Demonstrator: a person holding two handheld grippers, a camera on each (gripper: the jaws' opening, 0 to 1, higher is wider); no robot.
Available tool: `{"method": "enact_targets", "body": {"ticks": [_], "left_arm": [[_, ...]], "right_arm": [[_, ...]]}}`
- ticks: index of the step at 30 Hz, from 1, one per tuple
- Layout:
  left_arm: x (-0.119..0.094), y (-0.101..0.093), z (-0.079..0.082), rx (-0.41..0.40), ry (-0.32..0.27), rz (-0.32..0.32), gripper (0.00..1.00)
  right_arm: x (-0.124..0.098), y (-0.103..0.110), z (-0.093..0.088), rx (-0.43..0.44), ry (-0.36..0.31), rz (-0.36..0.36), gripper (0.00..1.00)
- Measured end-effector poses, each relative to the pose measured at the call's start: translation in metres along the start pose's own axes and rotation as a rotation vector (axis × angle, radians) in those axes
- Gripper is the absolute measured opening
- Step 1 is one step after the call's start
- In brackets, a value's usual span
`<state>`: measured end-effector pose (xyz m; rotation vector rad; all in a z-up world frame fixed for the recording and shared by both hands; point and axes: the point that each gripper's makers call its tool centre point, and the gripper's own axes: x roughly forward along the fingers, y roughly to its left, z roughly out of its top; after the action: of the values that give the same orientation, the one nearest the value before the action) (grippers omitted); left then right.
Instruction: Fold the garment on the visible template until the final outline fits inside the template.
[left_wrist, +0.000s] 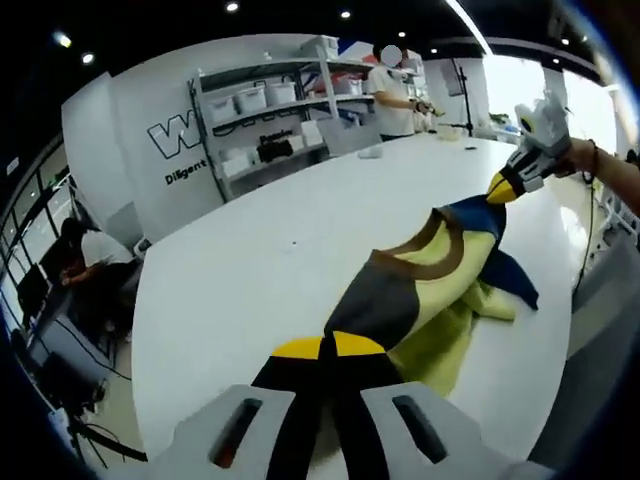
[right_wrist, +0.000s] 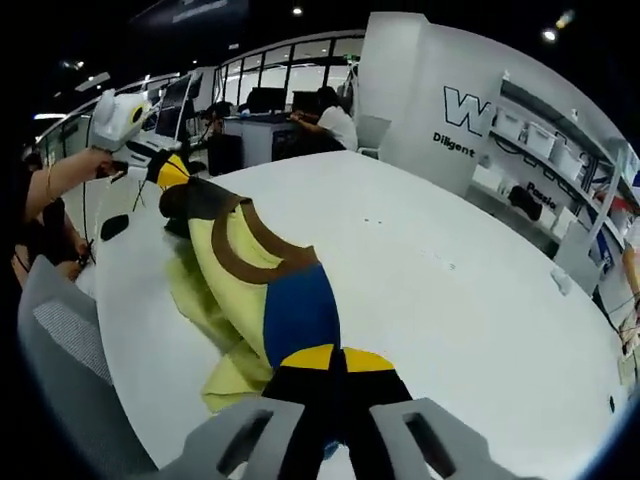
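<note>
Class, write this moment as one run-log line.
left gripper: shut on shirt | right gripper: shut on shirt | shirt stretched over table

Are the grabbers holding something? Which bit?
Yes. Both hold the shirt: the left gripper pinches the grey shoulder, the right gripper the blue shoulder.

Most of the white table (left_wrist: 270, 270) lies bare, open for a gripper to pass. The garment (left_wrist: 420, 290) stretched between the two grippers bars the near edge. Shelves (left_wrist: 270, 110) and a standing person (left_wrist: 395, 95) crowd the far side; a grey chair (right_wrist: 60, 350) sits beside the table.
</note>
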<state>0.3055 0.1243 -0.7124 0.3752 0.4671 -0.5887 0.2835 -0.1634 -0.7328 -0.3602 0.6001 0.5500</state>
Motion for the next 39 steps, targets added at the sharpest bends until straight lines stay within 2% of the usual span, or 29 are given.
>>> {"method": "enact_targets", "body": {"ticks": [5,11,16,20,22,23,24,27,29,33,37,39], "left_arm": [[0.007,0.010,0.010,-0.002,-0.005,0.023,0.02],[0.028,0.031,0.025,0.007,-0.001,0.053,0.02],[0.049,0.047,0.030,-0.031,0.006,0.063,0.02],[0.072,0.059,0.026,-0.043,0.022,0.065,0.02],[0.080,0.062,0.027,-0.061,0.004,0.051,0.02],[0.087,0.063,0.025,-0.096,0.004,0.035,0.02],[0.091,0.067,0.022,-0.100,0.014,0.044,0.02],[0.106,0.077,0.011,-0.050,0.068,0.062,0.02],[0.116,0.081,0.011,-0.049,0.069,0.059,0.02],[0.146,0.091,0.001,-0.067,0.110,0.040,0.02],[0.170,0.096,-0.005,-0.018,0.140,0.058,0.02],[0.179,0.095,-0.007,-0.021,0.140,0.054,0.02]], "right_arm": [[0.012,-0.011,0.012,0.013,-0.004,-0.013,0.00],[0.032,-0.033,0.032,0.009,-0.012,-0.036,0.00],[0.048,-0.050,0.042,0.033,-0.011,-0.051,0.00],[0.069,-0.063,0.049,0.059,-0.024,-0.049,0.00],[0.076,-0.066,0.048,0.074,-0.021,-0.049,0.00],[0.084,-0.069,0.048,0.080,-0.022,-0.054,0.00],[0.088,-0.071,0.048,0.087,-0.022,-0.055,0.00],[0.106,-0.077,0.045,0.122,-0.013,-0.047,0.00],[0.112,-0.079,0.045,0.128,-0.015,-0.047,0.00],[0.139,-0.090,0.043,0.128,0.004,-0.062,0.00],[0.163,-0.096,0.034,0.157,0.025,-0.081,0.00],[0.173,-0.101,0.027,0.145,0.051,-0.103,0.00]]}}
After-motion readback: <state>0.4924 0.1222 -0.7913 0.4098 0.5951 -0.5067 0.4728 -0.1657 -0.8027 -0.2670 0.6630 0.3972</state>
